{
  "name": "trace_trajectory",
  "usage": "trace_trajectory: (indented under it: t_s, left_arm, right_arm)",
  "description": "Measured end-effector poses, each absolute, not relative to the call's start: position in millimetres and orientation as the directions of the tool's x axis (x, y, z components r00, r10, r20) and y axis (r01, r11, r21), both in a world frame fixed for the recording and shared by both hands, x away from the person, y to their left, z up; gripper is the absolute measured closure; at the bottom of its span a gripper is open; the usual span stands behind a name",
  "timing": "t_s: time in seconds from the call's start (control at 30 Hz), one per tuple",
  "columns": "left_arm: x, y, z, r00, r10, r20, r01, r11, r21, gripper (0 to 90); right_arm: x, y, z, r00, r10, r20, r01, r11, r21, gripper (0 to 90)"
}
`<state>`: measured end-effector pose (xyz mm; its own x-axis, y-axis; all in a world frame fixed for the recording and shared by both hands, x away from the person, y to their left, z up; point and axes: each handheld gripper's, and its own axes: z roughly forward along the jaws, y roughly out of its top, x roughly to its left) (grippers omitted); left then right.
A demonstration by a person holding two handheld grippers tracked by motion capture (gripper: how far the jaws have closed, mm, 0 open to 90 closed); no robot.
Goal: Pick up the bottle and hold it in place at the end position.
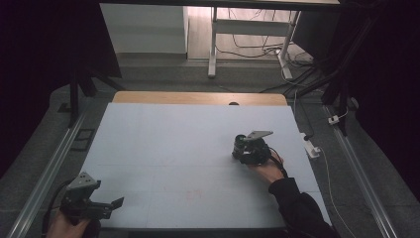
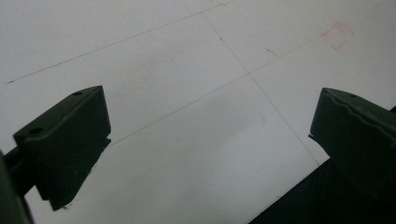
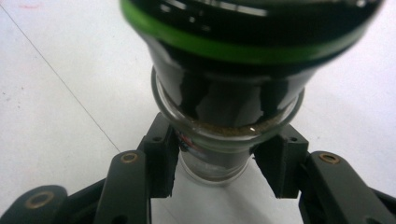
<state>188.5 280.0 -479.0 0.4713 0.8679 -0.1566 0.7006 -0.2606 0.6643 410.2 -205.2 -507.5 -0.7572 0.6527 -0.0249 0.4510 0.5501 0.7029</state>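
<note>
- Toward the right side of the white table (image 1: pixel 163 144), the right gripper (image 1: pixel 246 148) sits low on the surface, held by a hand (image 1: pixel 270 171) in a dark sleeve (image 1: pixel 297 208).
- Its jaws are closed against the narrow lower part of a small glass jar (image 3: pixel 219 154), one pad on each side, as the right gripper view makes plain.
- That jar has a clear glass body, a dark upper part and a green ring (image 3: pixel 243 49) around the top; something brownish lies inside, though the close blur makes it hard to say what.
- From the high view the jar (image 1: pixel 239 141) stands on the table at the gripper's tip, right of centre and well apart from any edge.
- At the near left corner, the left gripper (image 1: pixel 111 204) hangs just over the table edge with its jaws wide apart and nothing between them.
- The left gripper view looks across bare white surface crossed by thin seams, with a faint red square mark (image 2: pixel 337 35) farther off.
- The step in hand looks like the grasp itself: the jar is clamped but appears to rest on the table, so it is either about to be lifted or has just been set down.
- A next move would call for a steady, level lift, since the grip is low on a top-heavy jar that could tip.
- If the lid is to come off, the left gripper would have to cross the table to the green-ringed top.
</note>
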Motion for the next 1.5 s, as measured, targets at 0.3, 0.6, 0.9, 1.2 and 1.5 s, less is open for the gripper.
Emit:
trace_trajectory:
  t_s: [0.3,0.6,0.9,1.2,1.5]
  left_arm:
    - [188.6,279.8,-479.0,0.472,0.868,-0.155,0.701,-0.264,0.662,0.0]
    - [188.9,279.8,-479.2,0.470,0.869,-0.156,0.703,-0.261,0.661,0.0]
    - [189.2,279.8,-479.2,0.468,0.869,-0.157,0.704,-0.260,0.660,0.0]
    - [189.5,280.0,-479.4,0.467,0.870,-0.160,0.706,-0.258,0.659,0.0]
    - [189.4,280.3,-479.3,0.467,0.869,-0.162,0.706,-0.257,0.660,0.0]
  right_arm:
    - [408.7,-203.6,-506.7,-0.758,0.650,-0.051,0.439,0.566,0.697,52.9]
    - [409.2,-206.0,-502.3,-0.748,0.662,-0.050,0.444,0.555,0.703,53.2]
    - [408.8,-201.2,-495.3,-0.742,0.668,-0.047,0.444,0.543,0.712,53.1]
    - [409.9,-189.4,-487.8,-0.753,0.657,-0.036,0.432,0.535,0.726,53.1]
    - [411.0,-164.4,-483.8,-0.776,0.630,-0.027,0.420,0.549,0.723,53.1]
